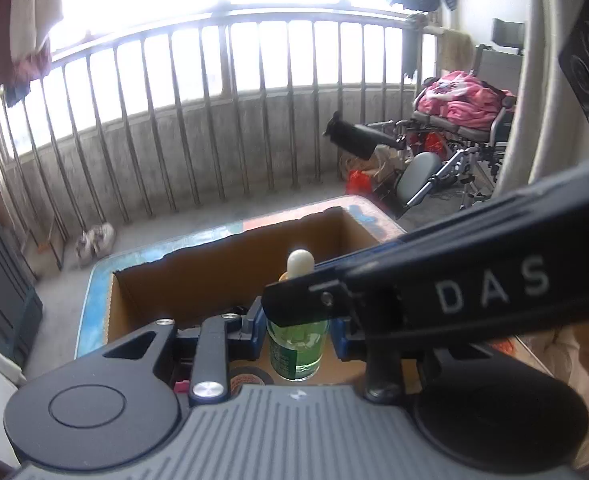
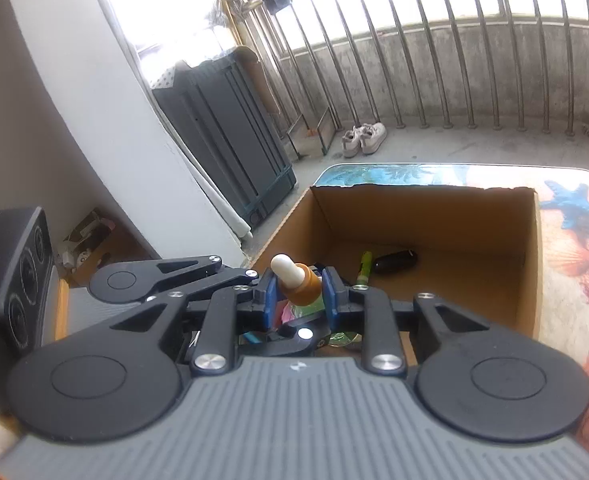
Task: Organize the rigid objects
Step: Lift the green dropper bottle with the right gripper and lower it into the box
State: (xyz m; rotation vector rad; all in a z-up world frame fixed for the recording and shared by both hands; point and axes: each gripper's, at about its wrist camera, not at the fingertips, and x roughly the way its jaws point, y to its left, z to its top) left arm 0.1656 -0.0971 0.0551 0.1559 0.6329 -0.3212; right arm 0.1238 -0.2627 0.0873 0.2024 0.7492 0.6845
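A dropper bottle (image 1: 296,346) with a green glass body, an amber collar (image 2: 302,286) and a white rubber bulb (image 2: 284,266) hangs over an open cardboard box (image 2: 414,216). In the left wrist view, my left gripper (image 1: 297,332) is shut on the green body, its blue pads pressing on both sides. My right gripper (image 2: 299,295) is shut on the amber collar just below the bulb. In the left wrist view its black arm (image 1: 454,292) crosses in from the right. The left gripper's finger (image 2: 198,276) reaches in from the left under the bottle.
The box (image 1: 234,264) stands on a beach-print table (image 2: 574,240) and holds a green pen (image 2: 363,266), a dark oblong object (image 2: 394,261) and a tape roll (image 1: 250,378). Behind are a railing (image 1: 254,100), shoes (image 2: 364,138), a dark cabinet (image 2: 230,132) and a wheelchair (image 1: 454,132).
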